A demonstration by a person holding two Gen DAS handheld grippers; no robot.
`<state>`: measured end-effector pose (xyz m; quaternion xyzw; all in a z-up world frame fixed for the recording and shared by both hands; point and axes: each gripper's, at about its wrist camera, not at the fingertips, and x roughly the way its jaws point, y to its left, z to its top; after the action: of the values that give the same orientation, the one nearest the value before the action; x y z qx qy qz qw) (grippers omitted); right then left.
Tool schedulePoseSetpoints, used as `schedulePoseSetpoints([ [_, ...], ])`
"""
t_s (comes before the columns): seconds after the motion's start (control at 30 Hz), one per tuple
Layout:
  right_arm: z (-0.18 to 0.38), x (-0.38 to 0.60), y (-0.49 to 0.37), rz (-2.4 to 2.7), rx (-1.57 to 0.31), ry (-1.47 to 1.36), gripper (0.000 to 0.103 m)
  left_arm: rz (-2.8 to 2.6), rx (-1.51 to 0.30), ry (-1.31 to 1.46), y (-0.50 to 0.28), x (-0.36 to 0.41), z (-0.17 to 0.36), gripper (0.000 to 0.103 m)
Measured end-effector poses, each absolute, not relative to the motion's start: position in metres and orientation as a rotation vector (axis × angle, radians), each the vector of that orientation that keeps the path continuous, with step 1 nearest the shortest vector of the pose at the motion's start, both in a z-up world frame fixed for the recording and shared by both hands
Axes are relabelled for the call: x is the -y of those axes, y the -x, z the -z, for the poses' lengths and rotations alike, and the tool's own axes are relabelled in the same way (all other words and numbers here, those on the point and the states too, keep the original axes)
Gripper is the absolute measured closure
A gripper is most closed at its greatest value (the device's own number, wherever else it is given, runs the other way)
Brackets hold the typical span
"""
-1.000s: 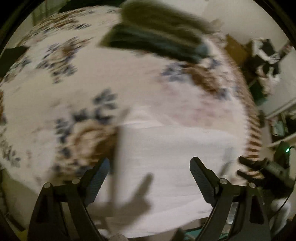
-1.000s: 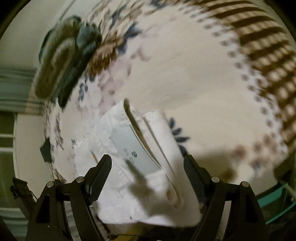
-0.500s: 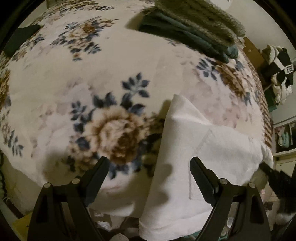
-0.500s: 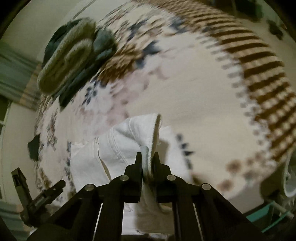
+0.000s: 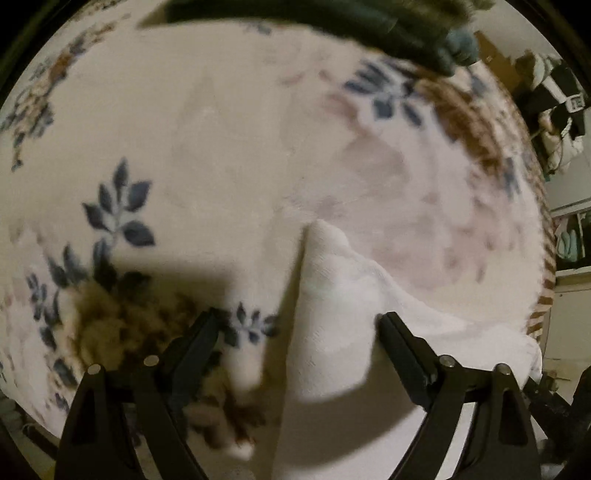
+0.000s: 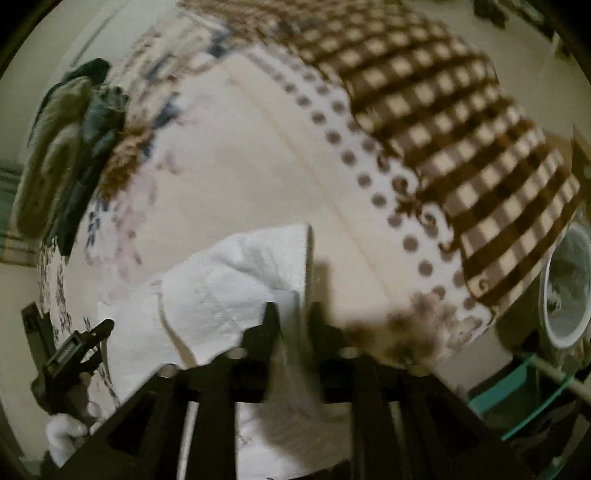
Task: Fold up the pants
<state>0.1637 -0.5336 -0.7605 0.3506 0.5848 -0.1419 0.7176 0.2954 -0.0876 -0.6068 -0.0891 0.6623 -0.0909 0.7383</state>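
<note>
White pants (image 5: 340, 317) lie at the near edge of a floral blanket (image 5: 221, 140), one corner raised into a peak. My left gripper (image 5: 297, 334) is open, its fingers on either side of that fabric, just above it. In the right wrist view the pants (image 6: 229, 280) show as a folded white bundle. My right gripper (image 6: 293, 317) is shut on the upright edge of the pants and holds it lifted. The left gripper (image 6: 79, 345) also appears at the lower left of that view, held by a white-gloved hand.
A stack of folded dark green and grey cloths (image 5: 369, 22) lies at the far side of the blanket, also in the right wrist view (image 6: 62, 158). A brown checked blanket border (image 6: 454, 122) runs along the right. A white bin (image 6: 569, 288) and teal frame (image 6: 517, 384) stand beside the bed.
My right gripper closed on the pants edge and has lifted it. My left gripper has moved in low over the white fabric, still open.
</note>
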Motion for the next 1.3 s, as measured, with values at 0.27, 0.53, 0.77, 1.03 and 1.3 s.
schedulePoseSetpoints([
  [0.27, 0.753, 0.548, -0.105, 0.322, -1.278, -0.926, 0.04, 0.222, -1.411, 0.295, -0.274, 0.064, 0.57, 0.012],
  [0.53, 0.811, 0.522, -0.057, 0.28, -1.246, -1.364, 0.04, 0.269, -1.434, 0.224, -0.259, 0.091, 0.588, 0.012],
  [0.77, 0.821, 0.515, -0.037, 0.371, -1.162, -1.329, 0.085, 0.281, -1.425, 0.14, -0.261, 0.096, 0.601, 0.005],
  [1.03, 0.826, 0.506, -0.022, 0.19, -1.114, -1.411, 0.028, 0.352, -1.422, 0.383, -0.225, 0.059, 0.579, 0.005],
  [1.3, 0.854, 0.474, -0.022, 0.131, -1.105, -1.478, 0.026, 0.38, -1.498, 0.446, -0.19, 0.063, 0.617, 0.005],
])
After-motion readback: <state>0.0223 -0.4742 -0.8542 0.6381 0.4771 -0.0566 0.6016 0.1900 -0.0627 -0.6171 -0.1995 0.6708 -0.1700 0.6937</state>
